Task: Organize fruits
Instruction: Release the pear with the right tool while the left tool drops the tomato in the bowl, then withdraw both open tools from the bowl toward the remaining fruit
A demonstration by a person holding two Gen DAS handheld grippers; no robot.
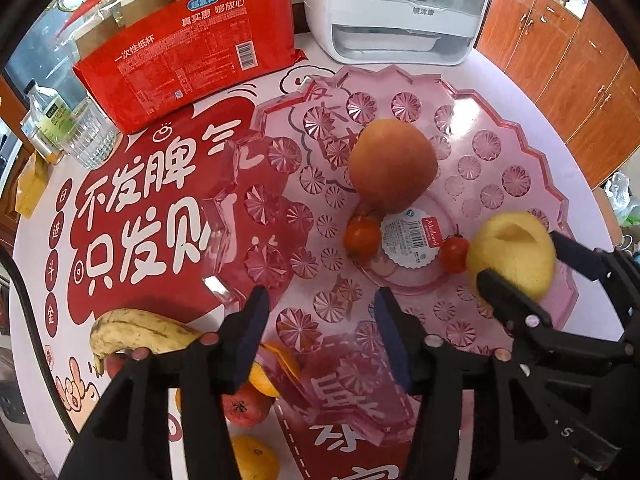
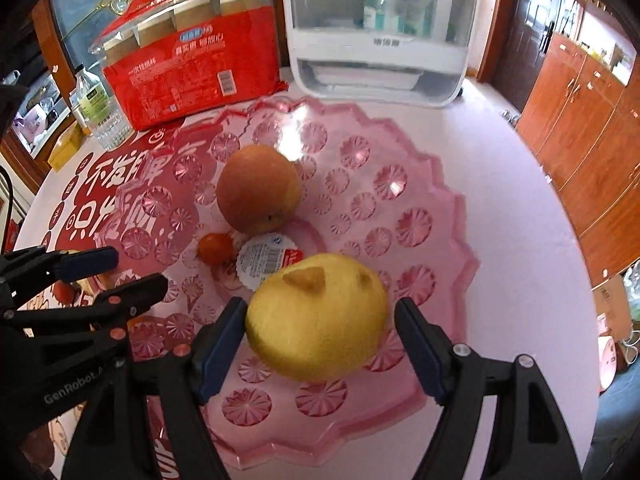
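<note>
A pink glass fruit tray holds a large orange-red apple and two small red tomatoes. My right gripper stands over the tray's near side with a yellow fruit between its fingers; a small gap shows on the right side. My left gripper is open and empty over the tray's near-left rim. A banana, oranges and a red fruit lie on the table beside the tray.
A red bag of paper cups and a white appliance stand behind the tray. A glass and a bottle stand at the far left. Wooden cabinets are on the right.
</note>
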